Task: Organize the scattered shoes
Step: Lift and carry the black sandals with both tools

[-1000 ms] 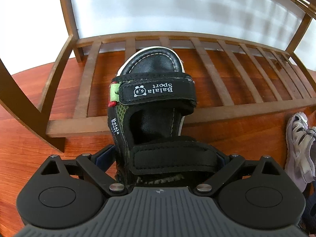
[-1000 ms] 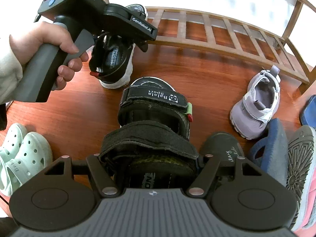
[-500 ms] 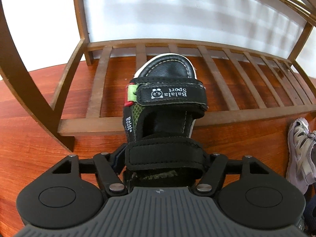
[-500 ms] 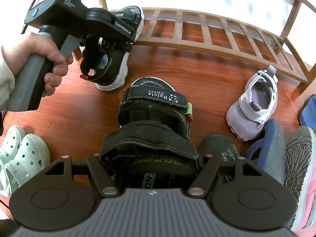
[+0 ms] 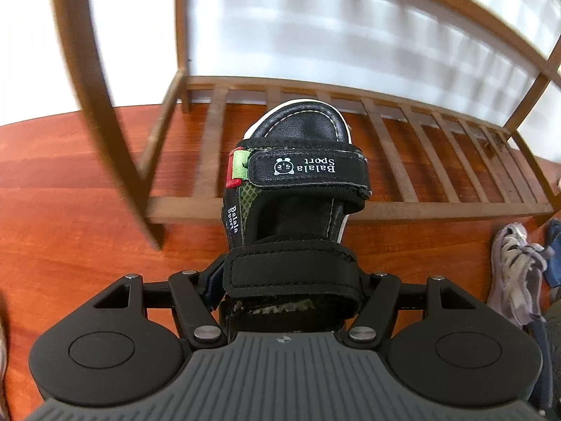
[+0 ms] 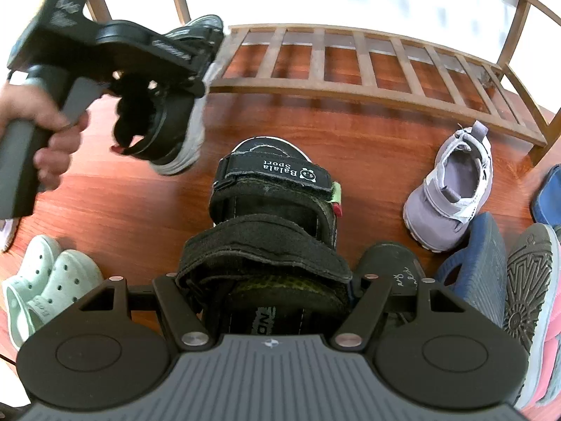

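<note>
Black strapped sandal (image 5: 294, 210), heel clamped in the left gripper (image 5: 291, 291), hangs toe-first over the slatted wooden rack (image 5: 438, 207) at twelve o'clock; its mate (image 6: 277, 203) sits pinched in the right gripper (image 6: 273, 301) above the floor; either heel-only grip could let the toe droop and catch a slat

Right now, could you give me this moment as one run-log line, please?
left gripper: shut on black sandal, toe over rack | right gripper: shut on matching sandal, above floor

The floor (image 5: 70, 210) is glossy reddish wood; the shoe rack (image 5: 403, 207) is matt brown wood. The black sandal (image 5: 301, 175) has smooth leather-like straps, rough fabric edging and green mesh.
</note>
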Available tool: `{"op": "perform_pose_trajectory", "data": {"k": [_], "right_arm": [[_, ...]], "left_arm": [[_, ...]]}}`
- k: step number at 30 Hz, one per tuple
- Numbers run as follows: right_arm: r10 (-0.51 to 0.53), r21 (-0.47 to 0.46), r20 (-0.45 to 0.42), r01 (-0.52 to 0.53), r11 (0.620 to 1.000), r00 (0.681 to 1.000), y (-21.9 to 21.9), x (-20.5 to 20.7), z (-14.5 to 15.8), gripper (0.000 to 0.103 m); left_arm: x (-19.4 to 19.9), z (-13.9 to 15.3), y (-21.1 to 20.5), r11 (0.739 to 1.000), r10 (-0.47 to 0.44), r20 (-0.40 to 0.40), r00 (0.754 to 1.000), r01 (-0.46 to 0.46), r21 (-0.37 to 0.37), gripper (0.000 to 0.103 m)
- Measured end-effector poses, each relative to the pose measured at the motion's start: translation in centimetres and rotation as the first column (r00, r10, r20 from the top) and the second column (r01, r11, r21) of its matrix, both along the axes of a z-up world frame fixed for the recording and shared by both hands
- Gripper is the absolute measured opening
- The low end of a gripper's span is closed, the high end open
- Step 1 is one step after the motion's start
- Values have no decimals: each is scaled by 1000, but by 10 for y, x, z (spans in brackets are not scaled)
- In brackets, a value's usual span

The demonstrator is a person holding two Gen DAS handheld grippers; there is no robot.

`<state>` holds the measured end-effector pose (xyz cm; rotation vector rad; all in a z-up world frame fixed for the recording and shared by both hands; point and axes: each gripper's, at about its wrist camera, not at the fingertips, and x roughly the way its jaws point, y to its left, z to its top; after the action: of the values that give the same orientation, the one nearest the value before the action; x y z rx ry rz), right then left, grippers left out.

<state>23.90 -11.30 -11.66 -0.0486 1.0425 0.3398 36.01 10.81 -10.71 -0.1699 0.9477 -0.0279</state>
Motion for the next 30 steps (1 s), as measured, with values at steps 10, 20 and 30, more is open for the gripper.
{"op": "perform_pose_trajectory", "data": {"k": [10, 20, 30], "right_arm": [[21, 37, 10, -22, 999, 1000, 21, -23, 20, 74], [55, 92, 26, -57, 994, 998, 83, -56, 50, 74], [86, 177, -27, -80, 981, 996, 185, -106, 55, 74]], "left_arm": [[-83, 33, 66, 998, 53, 6, 999, -53, -32, 67], [-177, 48, 146, 989, 126, 0, 992, -125, -77, 67], [-275, 44, 231, 982, 167, -82, 983, -173, -80, 67]]}}
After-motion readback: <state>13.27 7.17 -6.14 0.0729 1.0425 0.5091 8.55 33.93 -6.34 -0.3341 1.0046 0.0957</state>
